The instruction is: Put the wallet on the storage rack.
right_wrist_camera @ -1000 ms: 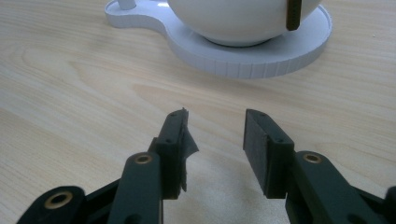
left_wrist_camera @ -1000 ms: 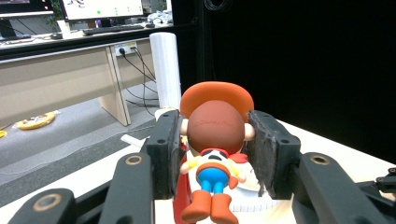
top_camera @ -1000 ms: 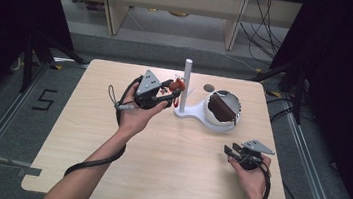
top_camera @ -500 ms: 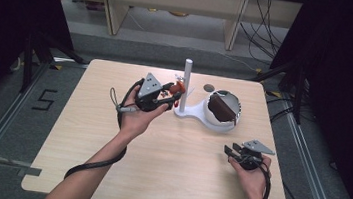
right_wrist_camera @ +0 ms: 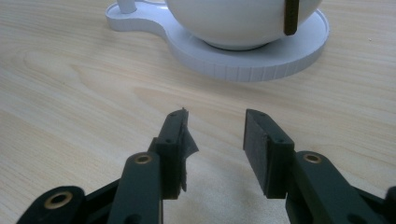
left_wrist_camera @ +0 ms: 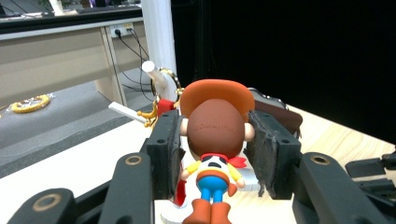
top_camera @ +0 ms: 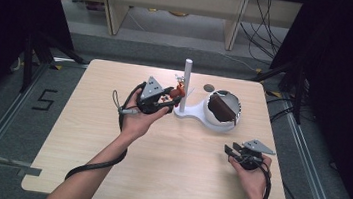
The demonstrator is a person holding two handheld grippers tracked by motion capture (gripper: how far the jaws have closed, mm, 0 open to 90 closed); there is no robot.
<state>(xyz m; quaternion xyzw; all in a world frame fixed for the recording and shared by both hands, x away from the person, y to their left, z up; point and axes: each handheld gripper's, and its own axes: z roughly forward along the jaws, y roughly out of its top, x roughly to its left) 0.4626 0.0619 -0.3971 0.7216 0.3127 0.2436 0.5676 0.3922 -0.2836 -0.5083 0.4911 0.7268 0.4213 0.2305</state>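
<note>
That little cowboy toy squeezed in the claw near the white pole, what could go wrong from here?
1. The cowboy figure is pinched only by its round head between the left gripper fingers, its body hanging free, so it might swivel or slip out.
2. It is held close to the white stand with its thin post and a trinket on a peg, so a nudge might knock those.
3. The right gripper lies open and apart, too far to catch a drop.

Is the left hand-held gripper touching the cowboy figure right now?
Touching. In the left gripper view, both pads of the left hand-held gripper press against the sides of the cowboy figure's head, with no gap on either side.
</note>
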